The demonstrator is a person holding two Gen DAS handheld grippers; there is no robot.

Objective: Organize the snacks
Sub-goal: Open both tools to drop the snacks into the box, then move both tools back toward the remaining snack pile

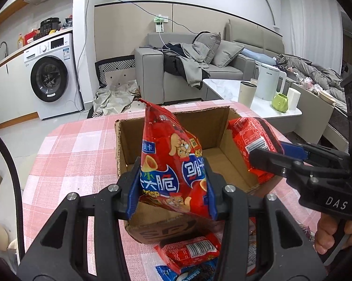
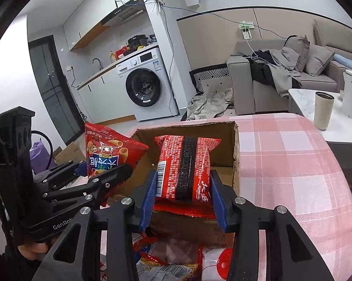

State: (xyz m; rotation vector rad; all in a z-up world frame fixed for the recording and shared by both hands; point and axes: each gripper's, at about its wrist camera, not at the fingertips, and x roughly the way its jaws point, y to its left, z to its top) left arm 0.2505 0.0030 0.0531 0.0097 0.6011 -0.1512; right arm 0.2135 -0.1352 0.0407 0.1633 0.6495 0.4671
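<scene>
An open cardboard box stands on the pink checked table. My left gripper is shut on a red crisp bag and holds it upright over the box's near-left edge; the bag also shows in the right wrist view. My right gripper is shut on a red biscuit packet over the box's near edge. In the left wrist view the packet hangs over the box's right side in the right gripper.
Loose snack packs lie on the table before the box: a red one, a blue one, several others. A side table with cups and a kettle stands beyond.
</scene>
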